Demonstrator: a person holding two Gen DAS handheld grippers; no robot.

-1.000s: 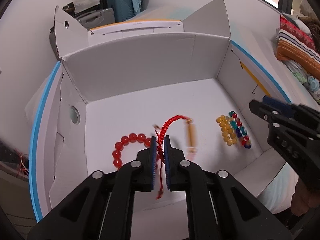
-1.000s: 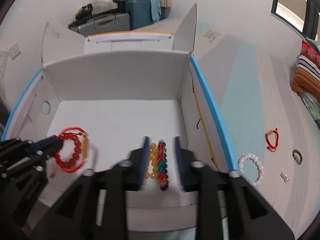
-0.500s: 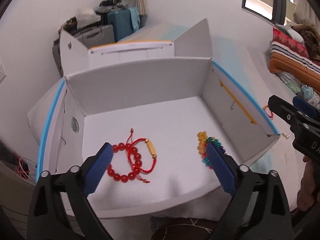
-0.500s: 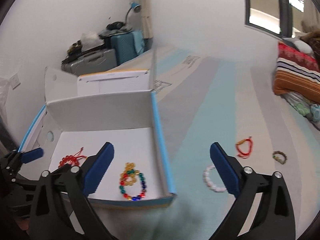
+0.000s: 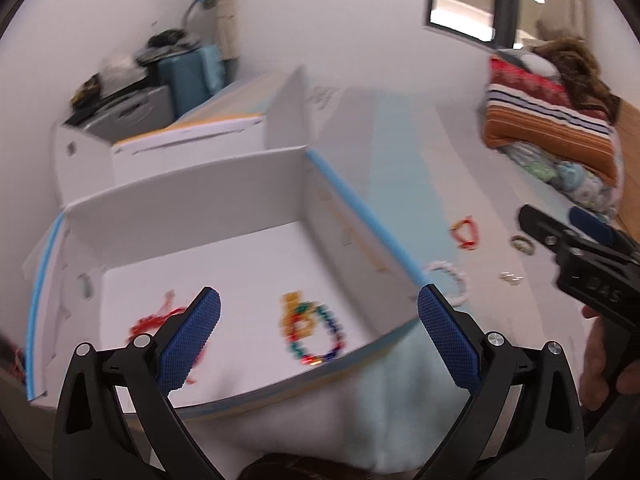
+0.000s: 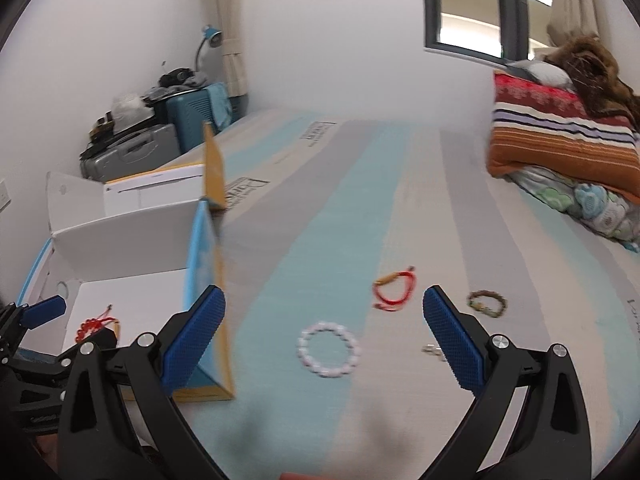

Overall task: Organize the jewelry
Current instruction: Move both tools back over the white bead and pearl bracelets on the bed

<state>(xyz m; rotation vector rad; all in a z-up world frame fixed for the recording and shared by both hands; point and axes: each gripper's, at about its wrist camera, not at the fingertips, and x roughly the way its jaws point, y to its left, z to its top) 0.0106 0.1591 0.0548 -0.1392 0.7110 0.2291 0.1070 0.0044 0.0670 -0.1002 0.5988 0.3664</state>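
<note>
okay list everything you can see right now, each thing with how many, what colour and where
box: one, white with blue edges, open, on the bed's left
bracelets in the box: red ones at left, blurred; one multicoloured bead bracelet at right
bracelets on the bedspread: one white bead, one red cord, one dark bead
small silver pieces: pale, near the white bracelet, too small to count
bedspread: one, blue and grey stripes
folded blankets: stack, striped orange and red, far right
suitcases: grey and teal, far corner
lamp: one, blue
left gripper: black, blue pads, open, empty
right gripper: same, open, empty
</note>
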